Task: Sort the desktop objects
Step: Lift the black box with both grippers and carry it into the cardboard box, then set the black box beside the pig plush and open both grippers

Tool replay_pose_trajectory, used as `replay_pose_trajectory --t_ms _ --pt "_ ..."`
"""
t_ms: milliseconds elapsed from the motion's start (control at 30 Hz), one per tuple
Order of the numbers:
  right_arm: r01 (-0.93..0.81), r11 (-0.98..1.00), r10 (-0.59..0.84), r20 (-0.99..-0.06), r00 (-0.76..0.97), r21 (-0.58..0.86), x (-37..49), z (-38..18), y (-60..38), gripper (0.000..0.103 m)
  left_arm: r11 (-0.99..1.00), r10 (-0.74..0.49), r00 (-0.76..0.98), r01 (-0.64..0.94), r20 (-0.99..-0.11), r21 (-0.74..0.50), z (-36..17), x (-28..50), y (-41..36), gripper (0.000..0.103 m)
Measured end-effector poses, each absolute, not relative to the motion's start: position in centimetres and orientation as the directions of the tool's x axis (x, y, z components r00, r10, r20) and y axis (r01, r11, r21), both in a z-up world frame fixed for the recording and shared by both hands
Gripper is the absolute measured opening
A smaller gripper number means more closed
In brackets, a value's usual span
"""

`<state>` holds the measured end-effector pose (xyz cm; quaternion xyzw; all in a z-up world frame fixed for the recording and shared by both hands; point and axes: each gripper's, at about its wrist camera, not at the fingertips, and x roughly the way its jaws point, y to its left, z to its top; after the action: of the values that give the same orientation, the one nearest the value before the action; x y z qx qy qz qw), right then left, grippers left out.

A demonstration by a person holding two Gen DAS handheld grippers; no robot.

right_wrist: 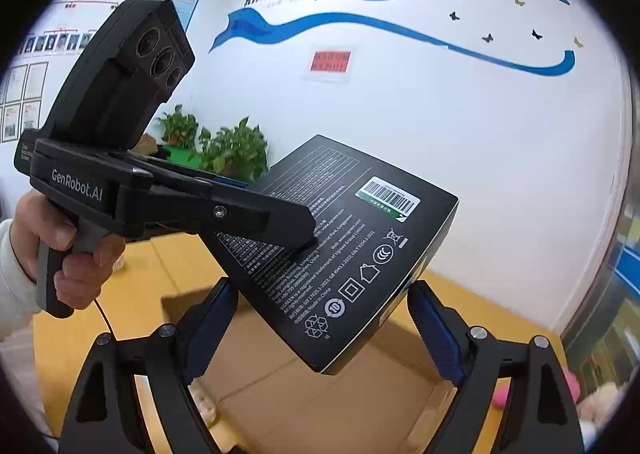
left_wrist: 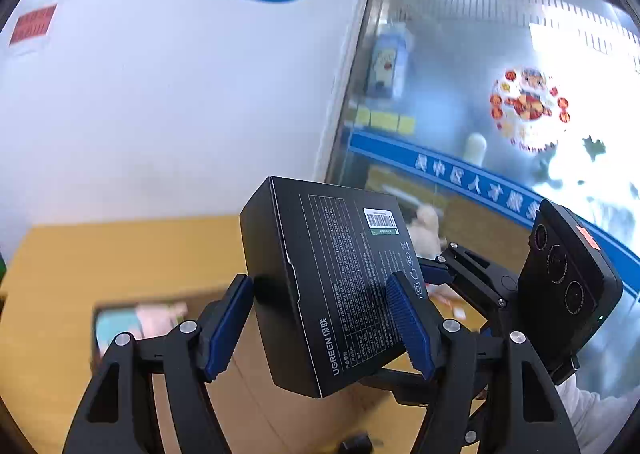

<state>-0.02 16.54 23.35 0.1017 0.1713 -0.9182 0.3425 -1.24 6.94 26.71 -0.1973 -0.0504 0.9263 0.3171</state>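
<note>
A black UGREEN box [left_wrist: 332, 286] with white print and a barcode label is held in the air, tilted. My left gripper [left_wrist: 324, 322] is shut on it, one blue pad on each side; in the right wrist view its black fingers [right_wrist: 280, 226] clamp the box [right_wrist: 352, 246] from the left. My right gripper [right_wrist: 320, 330] is open, its blue pads either side of the box's lower corner without clear contact. The right gripper's body shows in the left wrist view [left_wrist: 568, 286] at right.
An open cardboard carton [right_wrist: 304, 382] lies on the yellow table [right_wrist: 480, 306] below the box. Another carton with pastel items [left_wrist: 140, 322] sits at left. Pink plush toys [right_wrist: 592, 394] lie at right. Potted plants [right_wrist: 232, 150] stand by the white wall.
</note>
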Motion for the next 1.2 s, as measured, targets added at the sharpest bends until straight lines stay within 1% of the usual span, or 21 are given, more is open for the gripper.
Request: replay_pose_trajectory --t_ms 67,167,300,433,600,667,833,967,1033,1200 --pt "0.662 -0.706 -0.596 -0.294 -0.747 -0.251 -2.0 24.8 16.4 0.087 -0.793 0.609 -0.722 -0.567 -0.329 -0.223 27.8 -3.7 6.9 0.067" --pt "0.669 -0.708 -0.598 -0.313 -0.738 -0.225 -6.0 25.5 16.1 0.087 -0.791 0.611 -0.711 -0.558 -0.347 -0.25 28.2 -7.9 6.8 0.067" --pt "0.679 -0.708 -0.59 -0.367 -0.719 -0.194 -10.4 24.3 15.8 0.087 -0.803 0.596 -0.698 -0.528 -0.396 -0.277 26.3 -13.0 6.9 0.067" --pt "0.707 -0.7 -0.594 -0.465 -0.656 -0.102 -15.6 20.8 15.1 0.087 -0.813 0.582 -0.65 -0.478 -0.489 -0.332 22.1 -18.2 6.6 0.067" --pt "0.739 -0.674 -0.592 -0.583 -0.557 -0.021 -21.6 13.6 13.8 0.087 -0.835 0.548 -0.552 -0.405 -0.629 -0.372 14.7 -24.1 6.4 0.067" --pt "0.741 -0.671 -0.589 -0.622 -0.516 0.021 -23.4 10.6 13.4 0.087 -0.839 0.542 -0.504 -0.375 -0.673 -0.395 11.6 -26.2 6.1 0.067" --pt "0.716 -0.684 -0.593 -0.68 -0.432 0.141 -27.2 5.2 13.3 0.087 -0.847 0.527 -0.419 -0.331 -0.74 -0.416 6.4 -29.5 6.5 0.067" --pt "0.695 -0.694 -0.576 -0.724 -0.379 0.188 -28.7 1.9 13.5 0.087 -0.863 0.497 -0.339 -0.291 -0.799 -0.413 3.6 -31.4 7.7 0.067" --pt "0.684 -0.7 -0.569 -0.74 -0.358 0.207 -29.9 1.3 13.3 0.087 -0.874 0.474 -0.306 -0.275 -0.826 -0.4 2.7 -32.0 8.3 0.067" --pt "0.635 -0.734 -0.533 -0.784 -0.318 0.241 -31.5 -1.0 12.7 0.083 -0.915 0.364 -0.279 -0.285 -0.888 -0.286 1.6 -32.1 9.9 0.065"
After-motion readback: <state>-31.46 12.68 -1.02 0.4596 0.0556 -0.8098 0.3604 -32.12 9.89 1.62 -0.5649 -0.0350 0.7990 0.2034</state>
